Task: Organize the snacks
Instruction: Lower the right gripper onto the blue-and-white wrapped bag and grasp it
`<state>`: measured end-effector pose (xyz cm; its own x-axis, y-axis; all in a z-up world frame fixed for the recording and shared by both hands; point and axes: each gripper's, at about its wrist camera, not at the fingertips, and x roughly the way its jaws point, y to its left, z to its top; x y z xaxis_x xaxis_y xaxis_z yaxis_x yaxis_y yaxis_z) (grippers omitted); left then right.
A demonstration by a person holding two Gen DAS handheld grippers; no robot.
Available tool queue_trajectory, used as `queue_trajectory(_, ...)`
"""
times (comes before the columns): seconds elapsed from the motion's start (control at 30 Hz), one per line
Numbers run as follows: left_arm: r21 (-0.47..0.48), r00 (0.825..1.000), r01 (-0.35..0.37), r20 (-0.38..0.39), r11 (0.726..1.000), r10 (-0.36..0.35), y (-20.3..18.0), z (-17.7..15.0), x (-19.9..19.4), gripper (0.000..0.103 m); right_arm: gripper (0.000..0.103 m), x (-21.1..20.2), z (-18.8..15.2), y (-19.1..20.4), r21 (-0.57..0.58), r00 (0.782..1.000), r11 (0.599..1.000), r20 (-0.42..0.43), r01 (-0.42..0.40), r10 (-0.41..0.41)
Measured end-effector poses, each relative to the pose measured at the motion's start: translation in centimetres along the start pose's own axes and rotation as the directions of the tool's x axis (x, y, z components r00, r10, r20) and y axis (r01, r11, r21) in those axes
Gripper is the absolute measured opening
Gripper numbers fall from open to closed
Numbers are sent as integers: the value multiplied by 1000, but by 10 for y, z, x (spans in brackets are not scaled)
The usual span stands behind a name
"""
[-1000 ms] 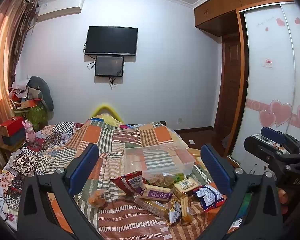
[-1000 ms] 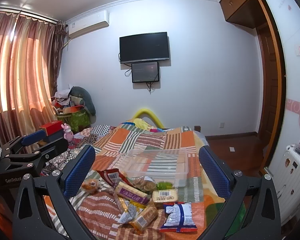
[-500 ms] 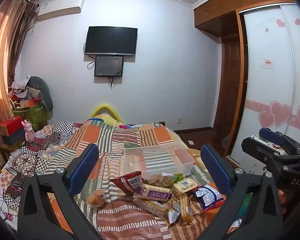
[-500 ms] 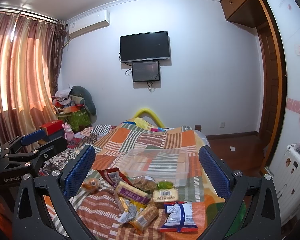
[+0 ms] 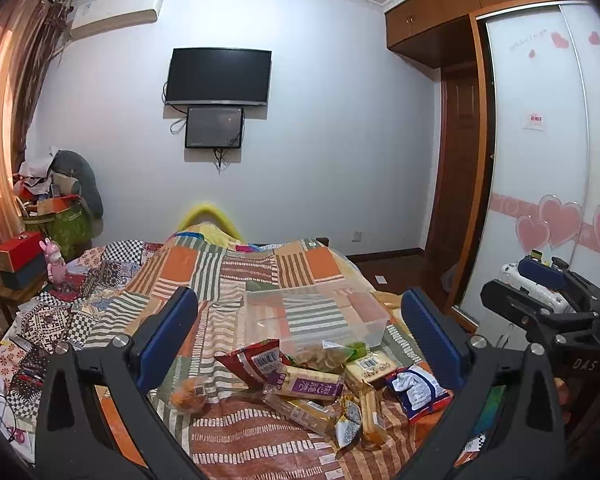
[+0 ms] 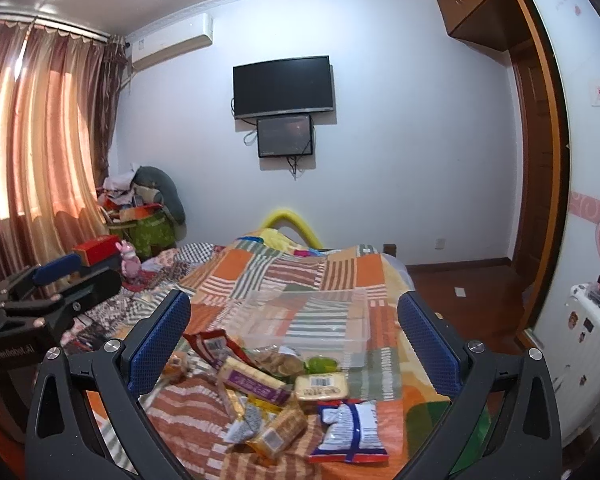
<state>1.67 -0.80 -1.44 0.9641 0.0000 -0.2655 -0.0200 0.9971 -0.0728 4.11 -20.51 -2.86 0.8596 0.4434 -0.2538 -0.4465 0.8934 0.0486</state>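
Note:
A heap of snack packets lies on the patchwork bedspread point(image 5: 236, 268): a red bag point(image 5: 256, 362), a purple-labelled biscuit pack point(image 5: 310, 384), a blue-and-white bag point(image 5: 418, 392) and a small orange bun pack point(image 5: 186, 392). Behind the heap stands an empty clear plastic bin point(image 5: 316, 316) point(image 6: 300, 316). My left gripper point(image 5: 300, 340) hovers open above the heap, holding nothing. My right gripper point(image 6: 294, 340) is open too, over the same packets; the blue-and-white bag point(image 6: 350, 426) and purple pack point(image 6: 254, 382) lie under it. Each gripper shows at the edge of the other's view.
The bed fills the middle of the room. A cluttered side table with a red box point(image 5: 18, 248) and a pink toy point(image 5: 54, 260) stands at left. A wardrobe with heart stickers point(image 5: 548, 224) and a white suitcase point(image 6: 592, 344) are at right. A TV point(image 5: 218, 76) hangs on the far wall.
Both grippers stay open and nearly still. The right gripper, seen in the left wrist view, has drifted slightly left and down.

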Motion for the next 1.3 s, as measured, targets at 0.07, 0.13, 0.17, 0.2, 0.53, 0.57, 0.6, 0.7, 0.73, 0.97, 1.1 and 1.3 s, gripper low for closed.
queue_trajectory(0.07, -3, 1000, 9, -18, 1000, -9, -1, -3, 6, 103, 103, 2, -6, -7, 5, 1000, 1000, -19, 9, -9)
queue_trajectory(0.13, -6, 999, 12, -38, 1000, -12, -3, -8, 14, 103, 103, 6, -12, -15, 15, 999, 1000, -43, 17, -16)
queue_trajectory(0.17, -4, 998, 17, -59, 1000, -18, -5, -11, 22, 103, 103, 8, -15, -20, 20, 998, 999, -58, 26, -25)
queue_trajectory(0.2, -2, 997, 25, -75, 1000, -25, -6, -14, 27, 103, 103, 10, -18, -24, 23, 997, 999, -72, 33, -31)
queue_trajectory(0.53, -21, 930, 117, -348, 993, -117, -22, -64, 102, 103, 103, 39, -62, -72, 54, 962, 993, -258, 105, -88)
queue_trajectory(0.57, -25, 922, 112, -370, 993, -113, -22, -72, 109, 103, 103, 42, -67, -75, 58, 957, 993, -275, 107, -87)
queue_trajectory(0.6, -27, 918, 105, -382, 994, -107, -23, -78, 114, 103, 103, 45, -72, -78, 63, 952, 992, -294, 107, -84)
queue_trajectory(0.7, -41, 900, 74, -427, 996, -85, -20, -96, 129, 103, 103, 52, -83, -84, 80, 939, 991, -337, 103, -71)
queue_trajectory(0.73, -51, 893, 76, -441, 996, -90, -19, -101, 133, 103, 103, 55, -85, -86, 87, 935, 991, -350, 100, -64)
queue_trajectory(0.97, -22, 859, 82, -505, 996, -82, -22, -127, 154, 93, 103, 79, -109, -91, 139, 899, 988, -438, 61, 6)
queue_trajectory(1.1, -14, 820, 126, -561, 992, -112, -27, -138, 164, 72, 99, 91, -119, -89, 158, 884, 987, -465, 32, 46)
queue_trajectory(1.3, -20, 807, 155, -574, 988, -138, -30, -147, 172, 48, 95, 104, -129, -85, 167, 858, 986, -509, 15, 73)
